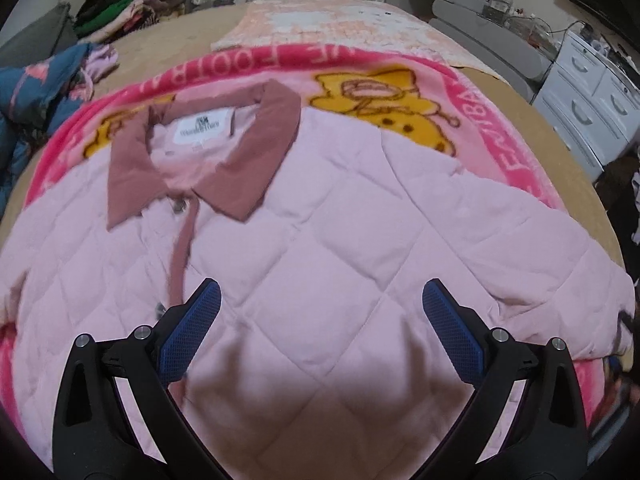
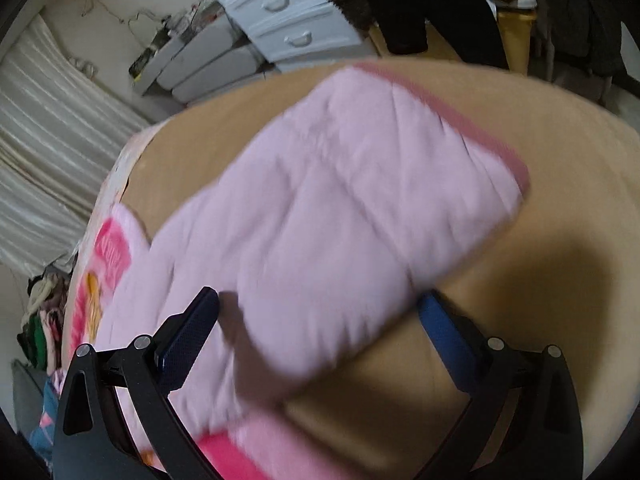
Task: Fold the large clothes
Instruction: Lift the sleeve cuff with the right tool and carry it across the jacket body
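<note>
Across the tan bed (image 1: 520, 104), over a pink cartoon blanket (image 1: 516, 160), our quilted pink jacket (image 1: 320, 240) lies front-up, collar (image 1: 256, 160) pointing away from us. We hold the left gripper (image 1: 320, 320) wide open and empty above its chest. Our right gripper (image 2: 320, 320), equally spread, grips nothing; the sleeve (image 2: 360, 184) runs diagonally away from it toward the cuff (image 2: 460, 124), seemingly just beneath the fingers, though blur hides contact. That right tool sits nearer the sleeve.
</note>
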Available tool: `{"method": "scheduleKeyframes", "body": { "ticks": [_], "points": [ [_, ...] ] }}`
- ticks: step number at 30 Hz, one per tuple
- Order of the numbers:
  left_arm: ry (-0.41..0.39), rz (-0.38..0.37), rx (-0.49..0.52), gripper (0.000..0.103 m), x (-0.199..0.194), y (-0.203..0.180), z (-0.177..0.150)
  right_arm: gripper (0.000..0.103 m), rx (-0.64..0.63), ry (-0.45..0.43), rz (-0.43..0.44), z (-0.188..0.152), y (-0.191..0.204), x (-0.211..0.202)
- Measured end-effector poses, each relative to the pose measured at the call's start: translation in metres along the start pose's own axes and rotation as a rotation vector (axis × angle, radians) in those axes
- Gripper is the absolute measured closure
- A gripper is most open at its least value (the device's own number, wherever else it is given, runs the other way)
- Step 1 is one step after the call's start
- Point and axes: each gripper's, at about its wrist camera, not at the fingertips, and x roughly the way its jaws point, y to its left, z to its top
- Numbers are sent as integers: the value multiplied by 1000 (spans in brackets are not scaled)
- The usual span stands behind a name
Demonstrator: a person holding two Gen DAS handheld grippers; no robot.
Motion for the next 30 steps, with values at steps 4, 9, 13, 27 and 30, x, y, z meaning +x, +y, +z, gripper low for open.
{"method": "scheduleKeyframes", "body": {
  "ticks": [4,9,13,27,30],
  "points": [
    [-22,12,18,8,-16,9,4,48,2,-30,24,19,2,6],
    [-43,26,29,8,-35,29,7,74,-123,-96,93,30,31,-25],
    [-52,28,6,8,-48,47,10,78,-221,-160,152,32,63,-59],
    [-118,-18,-26,8,-109,92,15,79,-481,-265,315,5,183,-155],
    [-134,-26,-13,8,-120,97,13,79,-528,-270,333,-6,209,-168]
  ]
}}
